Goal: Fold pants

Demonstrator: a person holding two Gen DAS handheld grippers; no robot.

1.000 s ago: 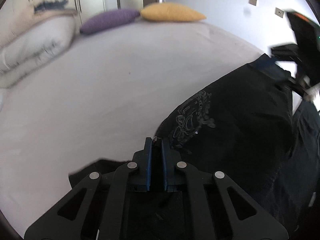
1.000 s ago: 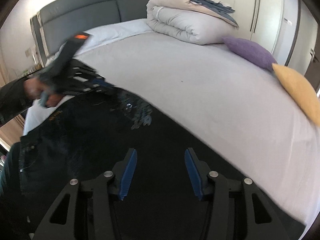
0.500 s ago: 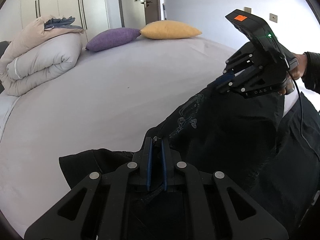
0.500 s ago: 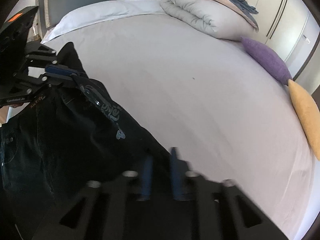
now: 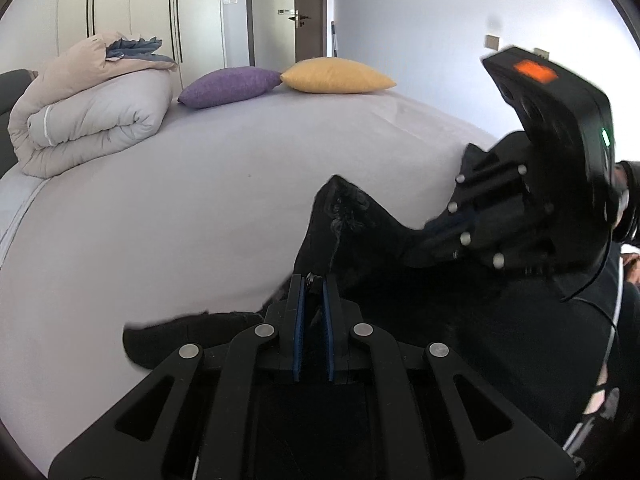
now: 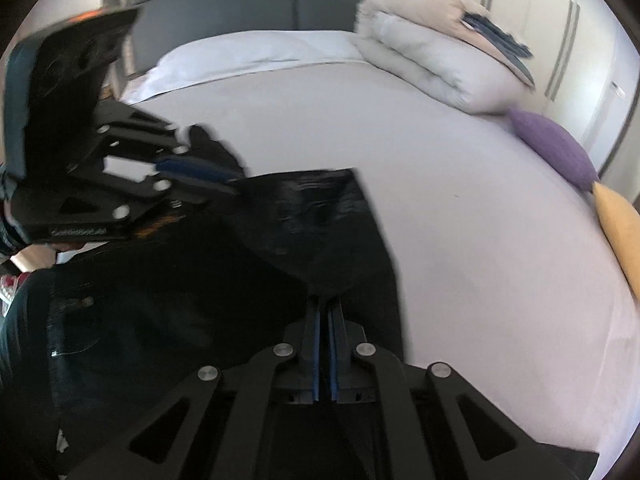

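Pants (image 5: 360, 232) pinched between both grippers' closed fingers

A home bedroom. A wide bed (image 5: 160, 220) with a pale sheet fills the scene, with a grey padded headboard (image 6: 240, 4), a rolled duvet (image 5: 88, 120), purple (image 5: 232, 86) and yellow (image 5: 336, 76) cushions, white wardrobe doors (image 5: 132, 20) and a room door (image 5: 310, 12) beyond.

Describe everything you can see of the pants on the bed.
The pants are black, of soft, slightly shiny cloth, with a faint pale print on one part. They lie partly on the grey bed, their near end lifted into a peak. Both tongs are shut on the cloth: the left tongs and the right tongs.
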